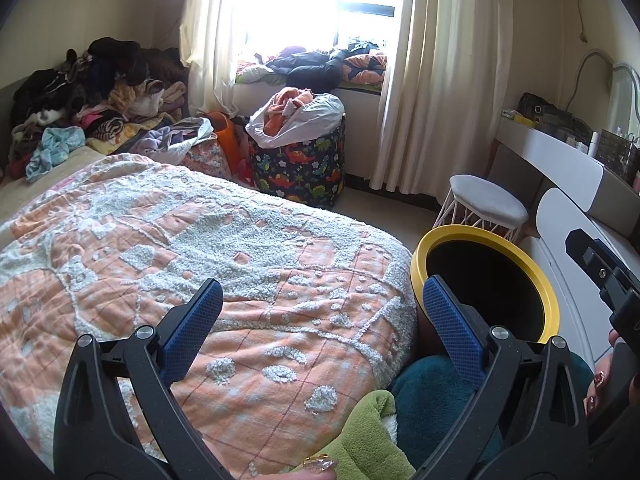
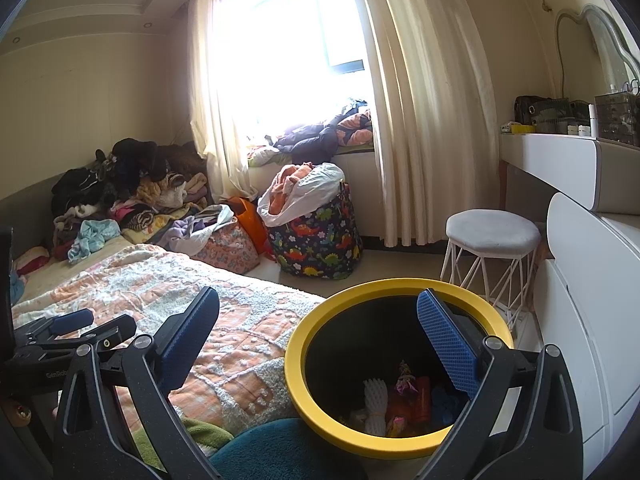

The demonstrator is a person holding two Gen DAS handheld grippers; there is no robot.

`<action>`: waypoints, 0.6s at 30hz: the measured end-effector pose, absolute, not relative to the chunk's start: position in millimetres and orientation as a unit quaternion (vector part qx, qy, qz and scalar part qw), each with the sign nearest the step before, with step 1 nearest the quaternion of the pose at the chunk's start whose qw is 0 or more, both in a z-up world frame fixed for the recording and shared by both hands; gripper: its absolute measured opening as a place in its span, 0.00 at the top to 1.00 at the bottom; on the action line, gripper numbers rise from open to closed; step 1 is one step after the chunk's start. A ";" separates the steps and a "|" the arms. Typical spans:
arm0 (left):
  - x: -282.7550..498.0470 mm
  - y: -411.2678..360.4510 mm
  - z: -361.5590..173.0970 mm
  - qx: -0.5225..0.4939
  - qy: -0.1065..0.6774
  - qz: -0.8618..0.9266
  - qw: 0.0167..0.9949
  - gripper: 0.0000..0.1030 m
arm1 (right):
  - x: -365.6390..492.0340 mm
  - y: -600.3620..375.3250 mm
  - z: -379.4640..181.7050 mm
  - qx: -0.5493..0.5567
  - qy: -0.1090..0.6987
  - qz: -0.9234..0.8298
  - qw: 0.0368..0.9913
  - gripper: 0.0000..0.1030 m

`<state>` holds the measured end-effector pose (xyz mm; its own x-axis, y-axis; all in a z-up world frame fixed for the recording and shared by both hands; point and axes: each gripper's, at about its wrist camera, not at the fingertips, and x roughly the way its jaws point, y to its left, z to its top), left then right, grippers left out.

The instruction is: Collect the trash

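Hovering over the bed, the left gripper is spread wide, empty. The right gripper, likewise wide and empty, overhangs the yellow-rimmed bin containing trash.

Both grippers are hanging side by side at about the same height, pointing the same way. The left gripper is holding its blue-padded fingers spread wide with nothing between them, and the right gripper is gaping just as wide and empty. A hand is gripping the right gripper's handle.
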<state>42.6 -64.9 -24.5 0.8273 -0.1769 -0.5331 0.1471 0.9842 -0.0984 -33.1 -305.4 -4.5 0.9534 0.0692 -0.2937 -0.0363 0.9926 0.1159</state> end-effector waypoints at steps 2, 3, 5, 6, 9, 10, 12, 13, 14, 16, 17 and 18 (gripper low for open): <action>44.2 -64.3 -25.9 -0.032 0.285 -0.084 0.954 0.11 | -31.8 -305.7 -4.8 0.053 0.155 0.032 0.986 0.06; 44.8 -63.7 -27.1 -0.035 0.287 -0.081 0.954 0.11 | -31.3 -305.1 -5.2 0.049 0.155 0.035 0.986 0.06; 48.2 -57.8 -30.8 -0.042 0.291 -0.059 0.954 0.11 | -28.5 -298.0 -1.7 0.040 0.157 0.049 0.986 0.06; 51.0 -52.6 -32.3 -0.045 0.294 -0.044 0.954 0.11 | -25.9 -291.7 0.5 0.038 0.158 0.060 0.985 0.06; 63.4 -15.0 -36.6 -0.088 0.309 0.003 0.947 0.11 | -15.1 -262.6 9.2 0.030 0.169 0.107 0.979 0.06; 63.5 -1.7 -36.8 -0.102 0.309 0.017 0.945 0.11 | -9.0 -248.9 11.1 0.025 0.177 0.128 0.976 0.06; 66.8 43.8 -37.3 -0.122 0.305 0.072 0.942 0.11 | 6.4 -211.9 12.4 0.015 0.203 0.182 0.962 0.06; 66.6 62.6 -37.7 -0.126 0.305 0.096 0.939 0.11 | 14.3 -190.5 10.1 0.009 0.222 0.210 0.952 0.06; 66.4 90.2 -40.1 -0.132 0.308 0.132 0.933 0.11 | 23.7 -162.5 5.3 -0.002 0.249 0.241 0.938 0.06; 65.4 145.1 -49.3 -0.143 0.322 0.201 0.914 0.11 | 38.8 -110.3 -8.1 -0.024 0.295 0.298 0.907 0.06; 62.6 165.5 -53.5 -0.149 0.325 0.228 0.906 0.11 | 45.6 -76.2 -19.9 -0.045 0.324 0.328 0.886 0.06; 60.4 186.5 -58.6 -0.153 0.329 0.256 0.896 0.11 | 50.6 -49.6 -30.9 -0.063 0.348 0.348 0.868 0.06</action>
<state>60.4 186.5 -58.6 0.6517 0.3580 -0.6686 -0.5599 0.8217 -0.1058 50.6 -49.6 -30.9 0.5163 0.5599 -0.6481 -0.6474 0.7505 0.1327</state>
